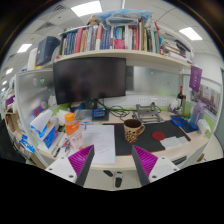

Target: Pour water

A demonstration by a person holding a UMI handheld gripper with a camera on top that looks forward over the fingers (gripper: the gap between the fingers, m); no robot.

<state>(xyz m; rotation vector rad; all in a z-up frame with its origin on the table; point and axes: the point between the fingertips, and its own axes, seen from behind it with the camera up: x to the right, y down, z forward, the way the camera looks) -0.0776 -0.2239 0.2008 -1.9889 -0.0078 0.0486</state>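
Both fingers of the gripper [113, 163] are seen spread wide apart, with nothing gripped between the magenta pads [78, 160]; the finger bases are cut off from view. Beyond them a cluttered desk [105, 140] is spread, and a dark monitor [91, 79] is set under a shelf of books [110, 38]. A brown mug [133, 129] is placed just ahead of the right finger, free of both. Bottles [68, 124] are grouped ahead to the left; their contents cannot be made out.
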